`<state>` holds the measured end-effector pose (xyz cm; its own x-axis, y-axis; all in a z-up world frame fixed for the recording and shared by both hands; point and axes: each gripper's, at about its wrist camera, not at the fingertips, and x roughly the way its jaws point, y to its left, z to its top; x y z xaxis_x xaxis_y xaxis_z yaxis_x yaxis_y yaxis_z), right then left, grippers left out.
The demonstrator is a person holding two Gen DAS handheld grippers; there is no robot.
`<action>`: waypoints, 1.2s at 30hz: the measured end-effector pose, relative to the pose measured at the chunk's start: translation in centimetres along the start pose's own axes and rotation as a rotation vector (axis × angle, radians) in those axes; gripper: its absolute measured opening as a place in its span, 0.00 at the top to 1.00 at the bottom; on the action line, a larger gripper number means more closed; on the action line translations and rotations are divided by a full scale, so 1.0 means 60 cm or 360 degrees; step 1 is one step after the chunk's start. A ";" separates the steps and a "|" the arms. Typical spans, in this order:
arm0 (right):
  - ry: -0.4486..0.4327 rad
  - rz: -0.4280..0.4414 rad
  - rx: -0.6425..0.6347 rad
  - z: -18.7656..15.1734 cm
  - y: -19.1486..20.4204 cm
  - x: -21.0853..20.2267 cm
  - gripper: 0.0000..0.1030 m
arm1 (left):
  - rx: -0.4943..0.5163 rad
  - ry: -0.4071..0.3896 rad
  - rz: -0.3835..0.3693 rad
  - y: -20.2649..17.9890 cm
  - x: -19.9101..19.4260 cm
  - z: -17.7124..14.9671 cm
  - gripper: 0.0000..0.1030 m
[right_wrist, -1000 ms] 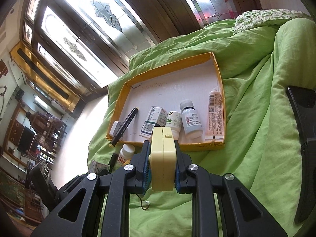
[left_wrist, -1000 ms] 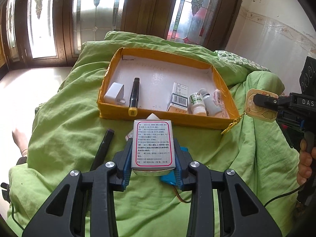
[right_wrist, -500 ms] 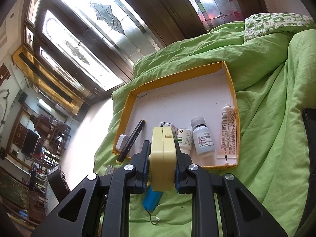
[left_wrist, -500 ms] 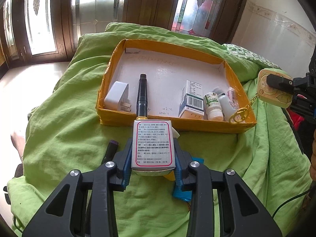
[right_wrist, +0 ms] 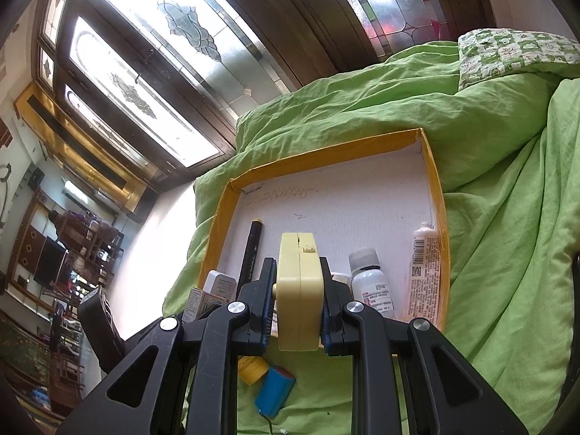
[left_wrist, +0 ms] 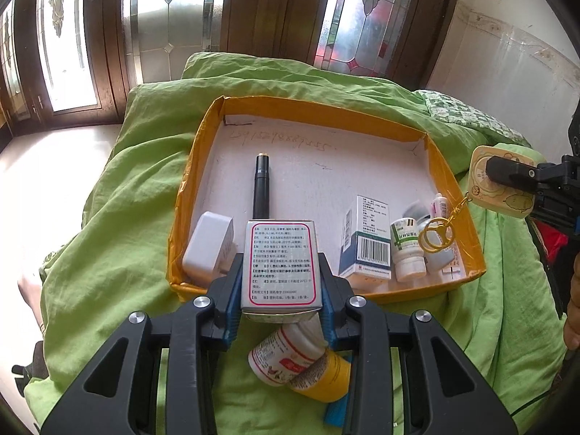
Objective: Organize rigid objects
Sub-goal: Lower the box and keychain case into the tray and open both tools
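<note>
Left wrist view, read from left to right: a white charger [left_wrist: 209,250] lay in the near left corner of the yellow tray [left_wrist: 197,152], a black pen [left_wrist: 261,190] beside it, then a barcode box [left_wrist: 366,243], a small green-labelled bottle [left_wrist: 407,248] and further bottles at the right wall. The tray sat on a green quilt [left_wrist: 108,199] on a bed. The left tool [left_wrist: 281,282] was closed on a pink-bordered medicine box [left_wrist: 279,264], held upright over the tray's near wall between charger and barcode box. A yellow-capped bottle [left_wrist: 301,362] lay on the quilt under the tool, outside the tray. At far right the right tool [left_wrist: 507,175] gripped a cream case [left_wrist: 502,188] with a gold keyring [left_wrist: 436,235] dangling above the tray's right corner.

Right wrist view: the right tool [right_wrist: 297,304], fully closed on the cream case [right_wrist: 299,290], hovered over the tray's near edge; a blue cylinder [right_wrist: 273,391] lay on the quilt below.

The step in hand appeared to be delivery of both items into the tray. The next move would call for lowering each into a free patch of tray floor, then opening the jaws without toppling the neighbouring bottles.
</note>
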<state>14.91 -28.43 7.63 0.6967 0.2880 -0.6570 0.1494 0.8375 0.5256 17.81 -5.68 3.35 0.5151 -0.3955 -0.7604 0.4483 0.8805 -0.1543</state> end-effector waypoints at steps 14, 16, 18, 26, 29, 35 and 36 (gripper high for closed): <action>0.0005 -0.0007 0.0105 0.045 -0.048 0.049 0.82 | 0.0068 0.0054 -0.0016 -0.039 0.083 0.044 0.68; 0.0005 0.0005 0.0129 0.050 -0.054 0.055 0.82 | 0.0073 0.0069 -0.0017 -0.042 0.093 0.039 0.68; 0.0006 0.0032 0.0145 0.055 -0.060 0.064 0.82 | 0.0075 0.0081 -0.0018 -0.044 0.101 0.036 0.68; 0.0075 0.0055 0.0187 0.051 -0.089 0.115 0.82 | 0.0075 0.0125 0.0026 -0.051 0.128 0.030 0.68; 0.0101 0.0030 0.0230 0.046 -0.112 0.130 0.82 | 0.0087 0.0119 0.0035 -0.053 0.129 0.029 0.68; 0.0082 0.0034 0.0279 0.046 -0.139 0.126 0.81 | 0.0092 0.0116 0.0038 -0.055 0.128 0.030 0.68; 0.0075 0.0025 0.0281 0.047 -0.141 0.124 0.80 | 0.0094 0.0115 0.0038 -0.055 0.129 0.030 0.68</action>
<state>20.84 -34.66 -0.17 0.6669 0.3254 -0.6704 0.2627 0.7392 0.6201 21.62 -12.13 -0.87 0.4728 -0.3527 -0.8075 0.4797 0.8717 -0.0999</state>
